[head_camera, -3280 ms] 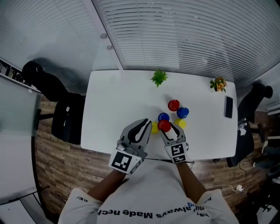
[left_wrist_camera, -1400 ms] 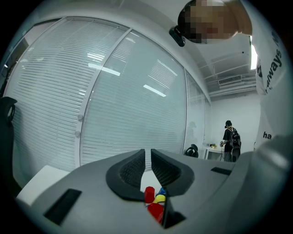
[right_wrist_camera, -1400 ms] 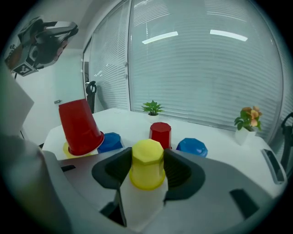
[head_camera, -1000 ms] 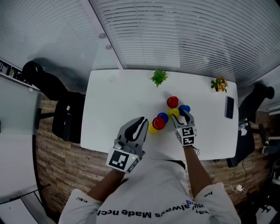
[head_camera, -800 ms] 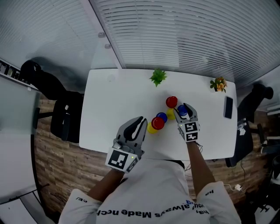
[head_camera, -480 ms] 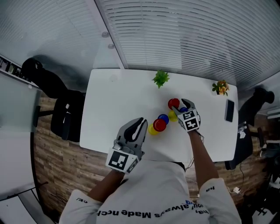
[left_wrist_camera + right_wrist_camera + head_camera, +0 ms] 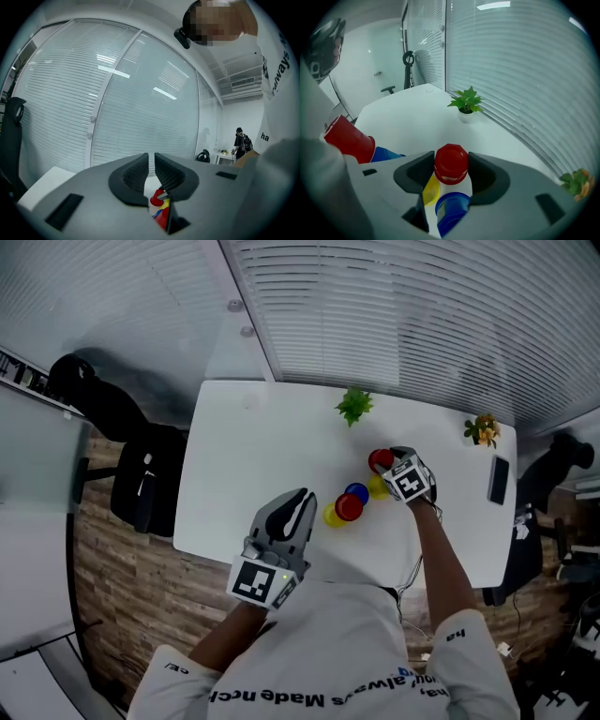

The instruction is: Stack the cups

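1. Head view: the red cup [image 7: 380, 459] stands on the white table [image 7: 239, 451], right of centre, at the tips of the right gripper [image 7: 390, 463], which reaches in from the near right.
2. A yellow cup [image 7: 377, 487] sits just beside that gripper. The blue cup [image 7: 356, 490], second red cup [image 7: 349, 507] and far yellow cup [image 7: 331, 516] huddle together towards the left gripper [image 7: 302, 501].
3. We see bare tabletop to the left and behind the cups. The green plant [image 7: 354, 406] stands near the back edge, with the flower pot [image 7: 484, 429] and phone [image 7: 498, 481] towards the right edge.
4. Left gripper view: its jaws are drawn nearly together with only a thin slit between them and nothing held. A cluster of cups [image 7: 159, 206] shows below through the gap.
5. Right gripper view: the red cup [image 7: 451, 161] fills the gap at the jaw tips. The pads look pressed to both its sides, so we read it as grasped.
6. The red cup's flat closed end faces the camera, so it stands mouth down with its long axis upright.
7. The yellow cup [image 7: 430, 190] and a second blue cup [image 7: 451, 210] lie deeper between the jaws.
8. The second red cup [image 7: 349, 138] leans tilted against the blue cup [image 7: 386, 153] at the left, with open table [image 7: 412, 117] beyond and the green plant [image 7: 465, 104] by the blinds.
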### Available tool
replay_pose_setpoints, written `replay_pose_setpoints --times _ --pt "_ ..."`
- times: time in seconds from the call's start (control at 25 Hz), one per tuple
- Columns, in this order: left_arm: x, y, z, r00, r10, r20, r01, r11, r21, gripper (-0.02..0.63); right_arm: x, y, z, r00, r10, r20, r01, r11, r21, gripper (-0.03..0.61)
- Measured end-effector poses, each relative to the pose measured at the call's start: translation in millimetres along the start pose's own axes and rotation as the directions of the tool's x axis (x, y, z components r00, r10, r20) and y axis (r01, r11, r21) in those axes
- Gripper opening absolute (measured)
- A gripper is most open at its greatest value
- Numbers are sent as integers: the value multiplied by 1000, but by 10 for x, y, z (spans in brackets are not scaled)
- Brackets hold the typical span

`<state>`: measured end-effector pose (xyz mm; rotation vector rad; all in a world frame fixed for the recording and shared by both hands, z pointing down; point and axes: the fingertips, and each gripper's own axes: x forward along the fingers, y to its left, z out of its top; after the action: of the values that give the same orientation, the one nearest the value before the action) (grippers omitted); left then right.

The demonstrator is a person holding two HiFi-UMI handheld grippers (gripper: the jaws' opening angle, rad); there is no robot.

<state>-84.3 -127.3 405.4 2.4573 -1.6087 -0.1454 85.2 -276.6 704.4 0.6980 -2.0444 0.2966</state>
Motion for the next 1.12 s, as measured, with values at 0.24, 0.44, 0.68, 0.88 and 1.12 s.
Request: replay_pose_setpoints --times 0.24,0.44,0.68,0.88,1.12 --pt "-17 4 0 1000 -5 5 5 1000 -1 54 -260 -39 138 997 -37 62 38 999 -4 235" --pt "-17 -73 25 1000 -24 13 24 1000 7 54 -814 174 275 990 -29 141 31 999 -14 235" --pt "-30 -167 30 999 -47 16 46 999 10 54 -1082 564 276 986 -21 166 33 997 -72 235" --pt "-60 -219 44 998 -57 21 56 998 13 54 -1200 525 377 976 -59 210 74 995 -66 235" --pt "-102 -240 56 998 -58 23 57 998 15 54 -1185 773 166 992 18 123 -4 994 -109 235"
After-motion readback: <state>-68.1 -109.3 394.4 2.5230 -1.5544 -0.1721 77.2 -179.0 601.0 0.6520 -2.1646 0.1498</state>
